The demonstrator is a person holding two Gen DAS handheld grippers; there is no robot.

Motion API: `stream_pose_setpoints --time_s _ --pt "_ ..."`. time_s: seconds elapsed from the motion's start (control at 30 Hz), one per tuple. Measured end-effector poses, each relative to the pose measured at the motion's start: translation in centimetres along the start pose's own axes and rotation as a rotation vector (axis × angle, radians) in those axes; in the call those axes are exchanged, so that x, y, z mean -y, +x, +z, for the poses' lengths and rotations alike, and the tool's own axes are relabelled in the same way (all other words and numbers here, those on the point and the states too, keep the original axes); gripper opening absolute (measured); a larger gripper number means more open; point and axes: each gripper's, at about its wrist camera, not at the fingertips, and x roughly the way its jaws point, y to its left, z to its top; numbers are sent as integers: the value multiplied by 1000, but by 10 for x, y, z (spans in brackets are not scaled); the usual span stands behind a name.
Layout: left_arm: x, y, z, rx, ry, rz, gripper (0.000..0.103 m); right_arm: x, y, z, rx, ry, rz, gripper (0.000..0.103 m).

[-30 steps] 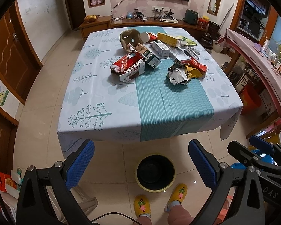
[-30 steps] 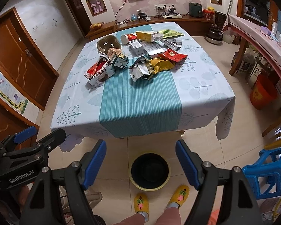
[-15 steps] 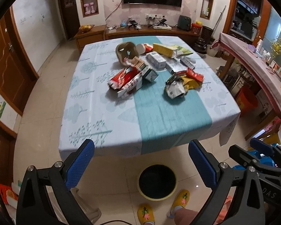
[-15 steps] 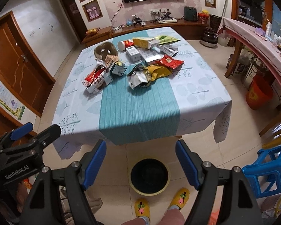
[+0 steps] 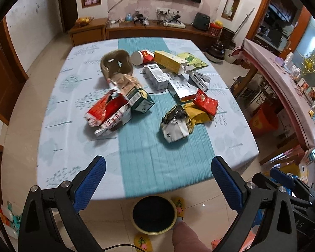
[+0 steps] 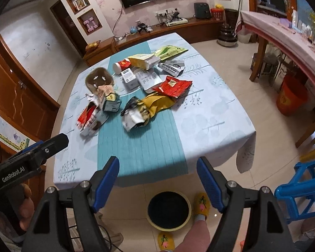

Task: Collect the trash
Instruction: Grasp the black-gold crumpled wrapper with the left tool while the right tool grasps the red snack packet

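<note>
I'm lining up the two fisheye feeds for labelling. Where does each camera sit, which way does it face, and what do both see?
Left wrist: on the left gripper, above the table's near edge, facing the trash pile; its open blue fingers, the person's leg and the right gripper's body show.
Right wrist: on the right gripper, likewise facing the table; its open fingers, the left gripper and hand show.
Shared: the trash, the bin on the floor, the yellow slippers.

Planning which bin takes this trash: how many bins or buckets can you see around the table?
2. A black bin with a yellow rim stands on the floor at the table's near edge, by the slippers; an orange bucket stands under the side table at right. Others may be hidden.
</note>
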Motion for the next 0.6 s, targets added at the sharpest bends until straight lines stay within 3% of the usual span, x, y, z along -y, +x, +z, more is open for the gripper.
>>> stream_pose_setpoints --time_s 0.3,0.6 --pt "32 99 50 -156 -104 59 100 45 64 68 -125 -12 77 72" --pt "38 174 73 -261 -187 153 100 70 122 123 -235 -56 151 72"
